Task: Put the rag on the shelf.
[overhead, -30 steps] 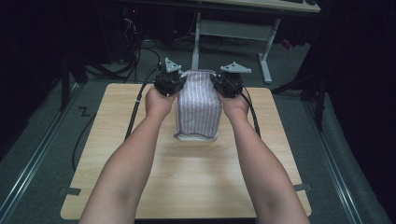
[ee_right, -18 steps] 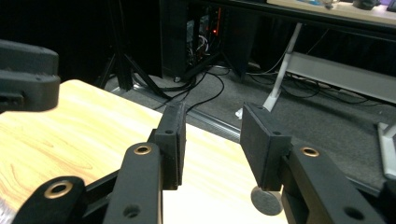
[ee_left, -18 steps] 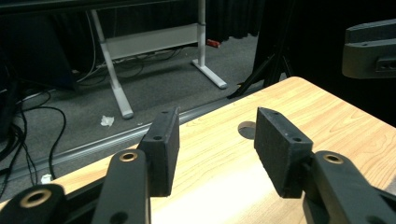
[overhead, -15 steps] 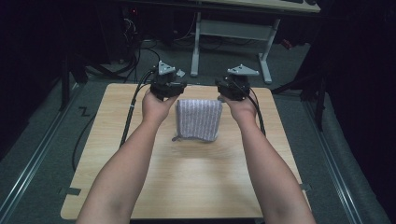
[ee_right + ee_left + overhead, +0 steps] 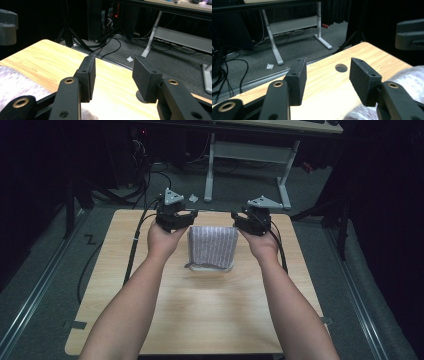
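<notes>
Two tongs are held over the far part of the table [image 5: 200, 320], one on each side of a folded cloth [image 5: 212, 246]. Left tongs [image 5: 187, 217]: jaws apart, having just been opening, nothing between them; in the left gripper view [image 5: 325, 75] bare table and a round hole [image 5: 341, 67] show in the gap, and the cloth lies just to the right of the right jaw. Cloth: grey-white striped, folded, lying flat on the table between the two tongs, close to both, gripped by neither. Right tongs [image 5: 240, 220]: jaws apart, likewise just opened, gap empty; in the right gripper view [image 5: 113, 75] the cloth lies low at the left, outside the left jaw.
</notes>
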{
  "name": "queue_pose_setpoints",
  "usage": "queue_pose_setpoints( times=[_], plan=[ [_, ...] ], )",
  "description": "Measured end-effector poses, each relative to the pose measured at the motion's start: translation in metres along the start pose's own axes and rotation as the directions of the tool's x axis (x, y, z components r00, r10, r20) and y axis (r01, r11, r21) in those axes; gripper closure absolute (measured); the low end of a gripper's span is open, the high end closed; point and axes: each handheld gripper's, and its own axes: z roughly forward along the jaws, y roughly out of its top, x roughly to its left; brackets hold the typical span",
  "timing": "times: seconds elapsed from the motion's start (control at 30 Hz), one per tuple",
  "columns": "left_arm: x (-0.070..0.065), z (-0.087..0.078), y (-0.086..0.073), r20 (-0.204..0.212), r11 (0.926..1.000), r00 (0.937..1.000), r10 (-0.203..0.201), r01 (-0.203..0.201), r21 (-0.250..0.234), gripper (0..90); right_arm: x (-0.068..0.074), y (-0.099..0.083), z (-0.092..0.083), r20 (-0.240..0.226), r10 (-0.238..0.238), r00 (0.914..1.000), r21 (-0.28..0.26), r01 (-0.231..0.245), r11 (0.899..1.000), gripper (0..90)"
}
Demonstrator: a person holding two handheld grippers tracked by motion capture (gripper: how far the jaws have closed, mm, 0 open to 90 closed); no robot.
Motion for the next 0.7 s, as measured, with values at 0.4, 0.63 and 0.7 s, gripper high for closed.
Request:
queue_pose_setpoints(
  times=[0.4, 0.63, 0.7],
  plan=[
    [0.004, -0.020, -0.010, 0.028, 0.9990, 0.9989, -0.037, 0.038, -0.023, 40.1, 0.000, -0.015, -0.023, 0.019, -0.004, 0.9998, -0.021, 0.004, 1.000, 52.4],
    [0.012, -0.022, -0.024, 0.016, 0.9990, 0.9989, -0.045, 0.045, 0.002, 37.0, -0.006, -0.025, -0.034, 0.025, -0.005, 0.9997, -0.018, 0.005, 1.000, 51.0],
    [0.013, -0.023, -0.028, 0.020, 0.9985, 0.9983, -0.055, 0.055, 0.000, 37.0, -0.006, -0.029, -0.034, 0.030, -0.006, 0.9995, -0.015, 0.006, 1.000, 51.0]
  ],
)
